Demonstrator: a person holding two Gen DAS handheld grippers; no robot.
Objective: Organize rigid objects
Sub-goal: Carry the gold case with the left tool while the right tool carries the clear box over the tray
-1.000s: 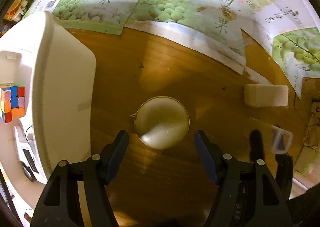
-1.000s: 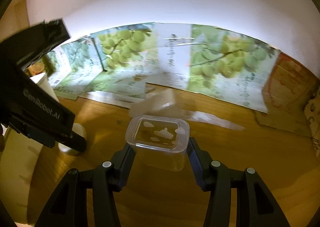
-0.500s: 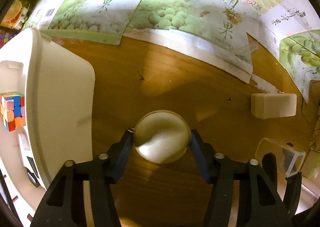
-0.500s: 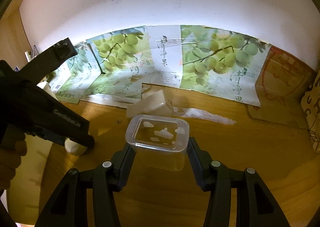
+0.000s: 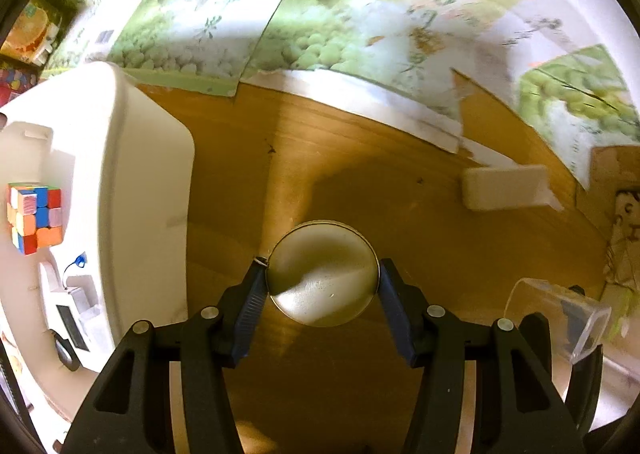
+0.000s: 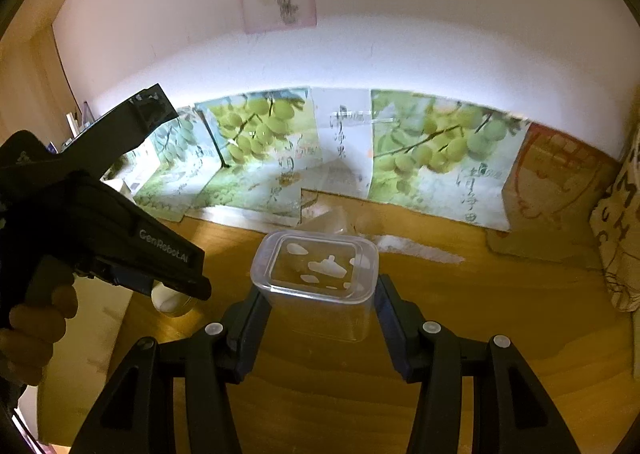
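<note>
My left gripper (image 5: pixel 322 282) is shut on a round metal tin (image 5: pixel 323 272) and holds it over the wooden table (image 5: pixel 360 181). The tin also shows in the right wrist view (image 6: pixel 170 300), under the left gripper's body. My right gripper (image 6: pixel 316 294) is shut on a clear plastic box (image 6: pixel 316 274) and holds it above the table. That box shows at the right edge of the left wrist view (image 5: pixel 560 314). A white bin (image 5: pixel 132 193) stands left of the tin, with a colour cube (image 5: pixel 34 215) inside.
A white rectangular block (image 5: pixel 504 187) lies on the table at the right. Grape-print cardboard (image 6: pixel 280 157) lines the back wall. White devices (image 5: pixel 72 306) lie in the bin below the cube. A patterned bag (image 6: pixel 620 238) stands at the far right.
My left gripper closed on the tin and lifted it a little. My right gripper has risen with the clear box, tilting up toward the wall.
</note>
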